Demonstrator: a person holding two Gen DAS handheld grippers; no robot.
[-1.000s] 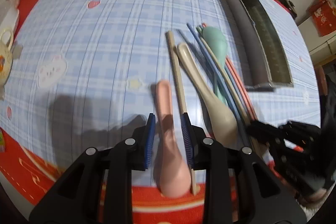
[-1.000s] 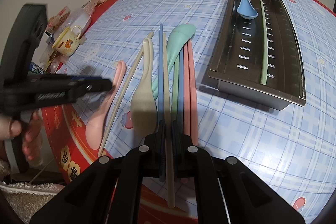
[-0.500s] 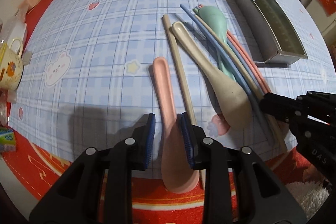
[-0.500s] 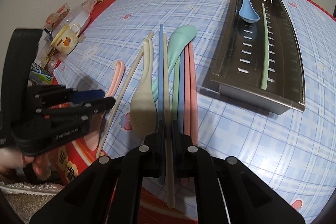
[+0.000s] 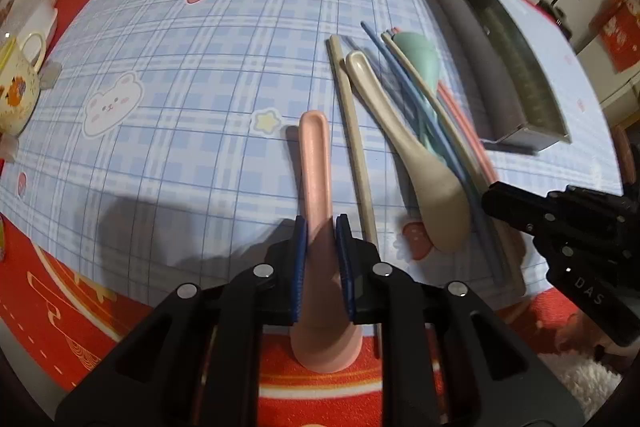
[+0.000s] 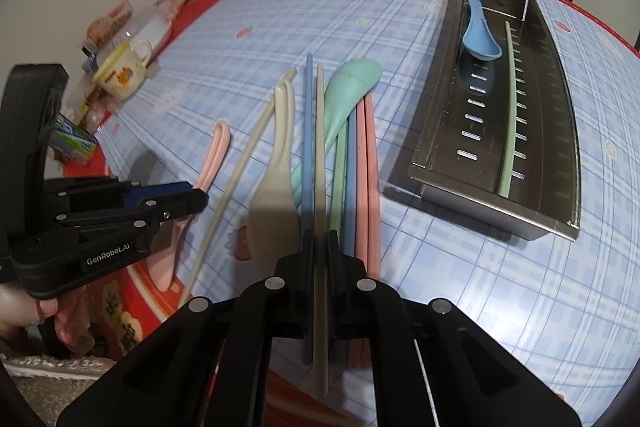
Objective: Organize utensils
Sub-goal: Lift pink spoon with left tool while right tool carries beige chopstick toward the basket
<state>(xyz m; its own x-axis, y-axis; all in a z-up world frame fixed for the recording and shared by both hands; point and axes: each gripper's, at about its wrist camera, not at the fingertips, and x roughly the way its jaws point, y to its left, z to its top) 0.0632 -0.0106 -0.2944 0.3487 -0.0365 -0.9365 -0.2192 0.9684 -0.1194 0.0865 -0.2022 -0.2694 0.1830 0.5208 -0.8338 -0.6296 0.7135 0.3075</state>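
The left hand-held gripper [image 5: 322, 259] has just been closing, and its blue pads now pinch the handle of the pink spoon [image 5: 316, 187], which lies on the table [image 5: 200, 67] well left of the steel tray [image 6: 560, 187]. The right hand-held gripper [image 6: 320, 259] is clamped on a beige chopstick [image 6: 320, 147] in the loose bundle beside that tray. Both grasps look set; next comes lifting each piece clear and carrying it to the tray, where a blue spoon [image 6: 478, 35] and green chopstick [image 6: 508, 107] already lie.
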